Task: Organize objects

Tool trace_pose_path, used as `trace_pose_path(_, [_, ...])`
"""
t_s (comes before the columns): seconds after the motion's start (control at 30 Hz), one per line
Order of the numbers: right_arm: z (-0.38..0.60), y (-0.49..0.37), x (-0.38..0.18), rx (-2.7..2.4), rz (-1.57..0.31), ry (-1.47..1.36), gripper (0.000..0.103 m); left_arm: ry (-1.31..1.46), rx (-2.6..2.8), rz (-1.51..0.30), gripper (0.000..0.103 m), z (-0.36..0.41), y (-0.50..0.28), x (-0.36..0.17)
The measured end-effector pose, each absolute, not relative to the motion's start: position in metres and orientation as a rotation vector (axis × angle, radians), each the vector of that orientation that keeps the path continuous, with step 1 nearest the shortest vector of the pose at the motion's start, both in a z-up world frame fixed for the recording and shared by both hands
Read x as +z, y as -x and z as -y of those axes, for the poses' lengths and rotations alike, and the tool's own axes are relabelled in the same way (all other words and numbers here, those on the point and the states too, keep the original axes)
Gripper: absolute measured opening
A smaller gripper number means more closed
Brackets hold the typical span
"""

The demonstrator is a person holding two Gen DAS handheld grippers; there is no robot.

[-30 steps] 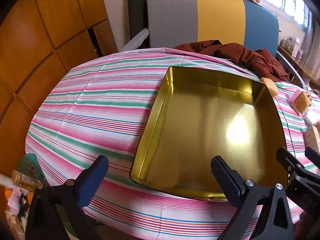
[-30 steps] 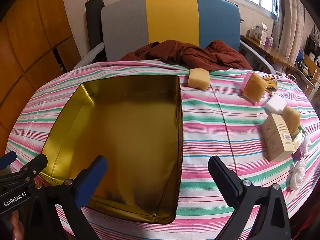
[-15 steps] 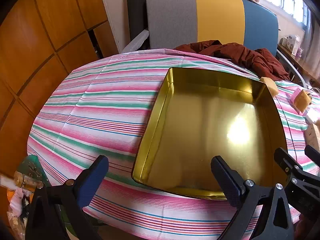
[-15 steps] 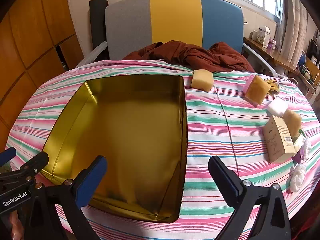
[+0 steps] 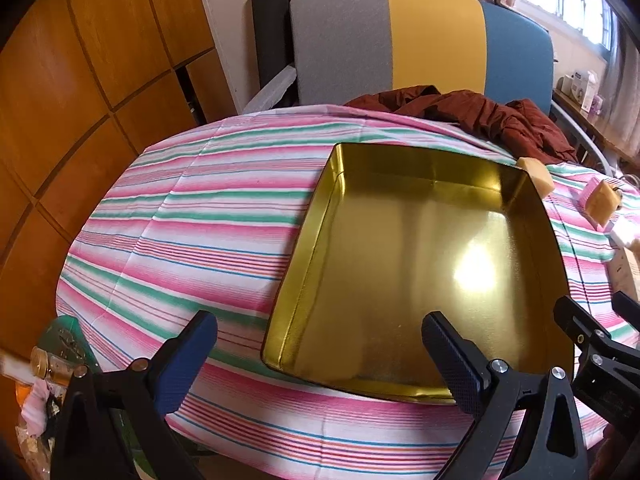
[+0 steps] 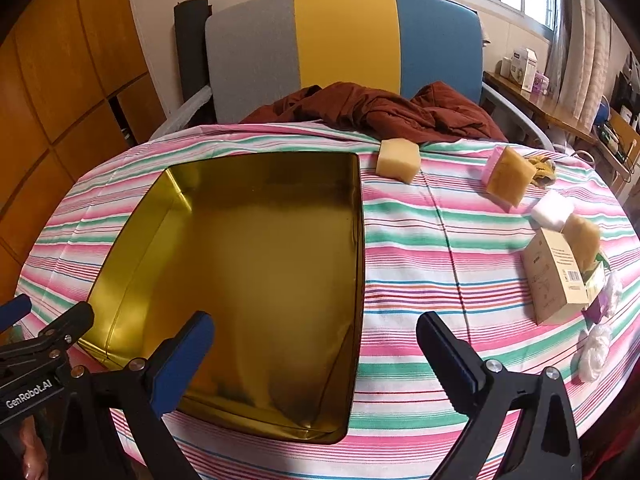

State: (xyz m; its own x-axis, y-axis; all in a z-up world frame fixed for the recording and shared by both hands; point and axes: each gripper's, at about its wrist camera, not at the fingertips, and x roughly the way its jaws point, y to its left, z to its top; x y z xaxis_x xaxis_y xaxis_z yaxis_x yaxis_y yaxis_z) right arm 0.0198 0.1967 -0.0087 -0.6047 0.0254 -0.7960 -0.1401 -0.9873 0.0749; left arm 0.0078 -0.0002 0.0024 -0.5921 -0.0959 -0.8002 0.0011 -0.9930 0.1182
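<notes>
An empty gold metal tray (image 6: 362, 240) lies on the striped tablecloth; it also shows in the left wrist view (image 5: 316, 216). A yellow sponge block (image 6: 398, 154) sits just past the tray's far right corner. A second yellow block on a pink base (image 6: 508, 176), a white block (image 6: 552, 210) and a cardboard box (image 6: 554, 280) lie further right. My left gripper (image 5: 320, 348) is open and empty over the tray's near left edge. My right gripper (image 6: 314, 344) is open and empty over the tray's near right corner.
A dark red cloth (image 6: 380, 110) is heaped at the table's far edge against a grey, yellow and blue chair (image 6: 344, 40). White crumpled wrapping (image 6: 596, 350) lies at the right edge. Wooden cabinets (image 5: 80, 80) stand to the left.
Both grippers have drawn back slightly from the table, so the tray sits a little farther away. Nothing on the table has moved.
</notes>
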Motion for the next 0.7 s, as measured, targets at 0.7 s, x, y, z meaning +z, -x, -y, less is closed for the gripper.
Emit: trace_pose_path(0.7, [-0.357, -0.094, 0.012, 2.53, -0.36, 1.059, 0.084, -1.558, -3.093, 0.222, 0.103, -0.121, -0.033, 0.003])
